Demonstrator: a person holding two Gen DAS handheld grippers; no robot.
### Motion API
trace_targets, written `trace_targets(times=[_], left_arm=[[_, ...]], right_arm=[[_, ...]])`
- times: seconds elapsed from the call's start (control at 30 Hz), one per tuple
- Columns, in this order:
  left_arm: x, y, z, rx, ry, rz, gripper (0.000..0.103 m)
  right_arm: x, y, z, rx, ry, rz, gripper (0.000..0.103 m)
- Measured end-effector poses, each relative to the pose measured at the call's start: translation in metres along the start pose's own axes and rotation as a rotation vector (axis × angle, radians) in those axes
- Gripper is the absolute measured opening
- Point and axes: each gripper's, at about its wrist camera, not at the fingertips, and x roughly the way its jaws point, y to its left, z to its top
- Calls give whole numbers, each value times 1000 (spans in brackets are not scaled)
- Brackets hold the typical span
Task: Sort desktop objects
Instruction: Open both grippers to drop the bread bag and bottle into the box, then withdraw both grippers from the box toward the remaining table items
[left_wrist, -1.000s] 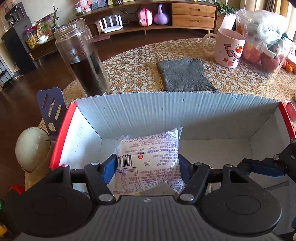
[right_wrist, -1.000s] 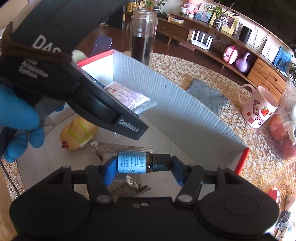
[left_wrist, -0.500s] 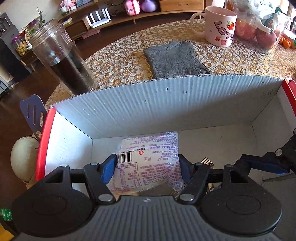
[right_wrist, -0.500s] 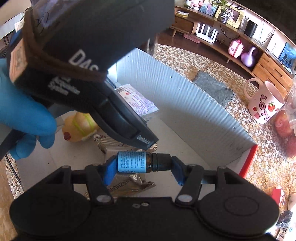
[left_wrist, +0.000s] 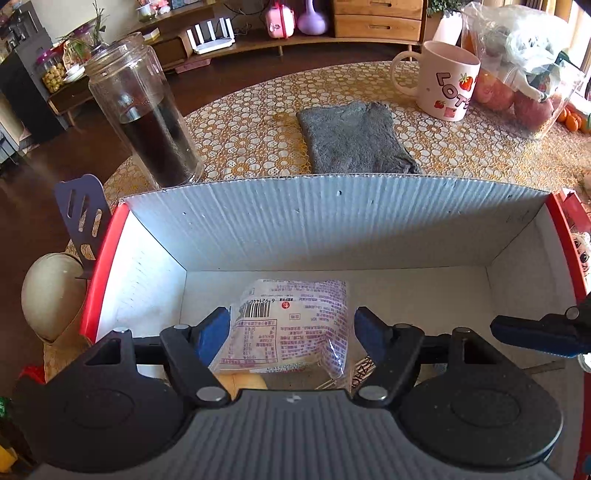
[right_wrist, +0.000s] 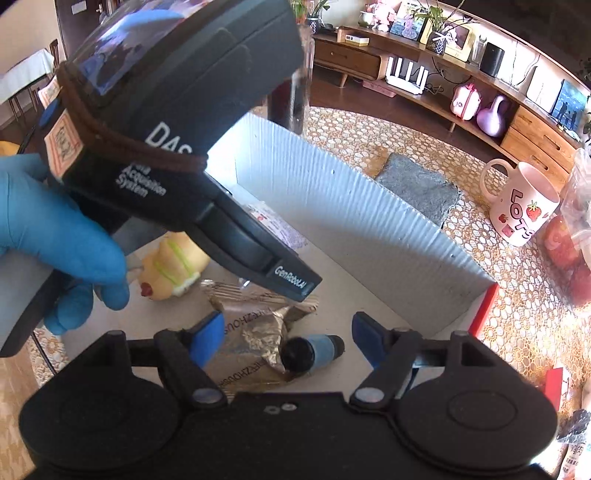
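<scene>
We see bright daylight washing the lace-covered surface and flaring on the box wall, with edges bowed by fisheye distortion and sharp focus.

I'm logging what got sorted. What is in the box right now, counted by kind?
Snack packets: 2, a white one and a gold one
Bottles: 1
Duck toys: 1
Total: 4 in the box; anything hidden under the grippers is not counted.

The mug at two o'clock reads "LOTS"; the left gripper's housing "DAS", "Acquisition System", "GenRobot.AI"; the foil wrapper "HOUSE".
</scene>
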Motion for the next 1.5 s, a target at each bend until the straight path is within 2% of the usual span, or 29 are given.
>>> trace_targets(times=[0.23, 0.77, 1.13, 1.2, 1.5], left_arm=[[-36, 0, -10, -23, -56, -14, 75], [-114, -23, -50, -62, -182, -8, 75], [-159, -63, -84, -74, -276, -48, 75], [-165, -69, -89, -83, -291, -47, 75], [-191, -113, -117, -87, -383, -50, 75]], right_arm=[[-40, -3, -9, 0, -67, 38, 77], [-118, -13, -41, 28, -182, 36, 77], [-167, -21, -80, 60, -265, 37, 77], [-172, -24, -87, 67, -276, 33, 80], [-201, -48, -128, 100, -354, -33, 82]])
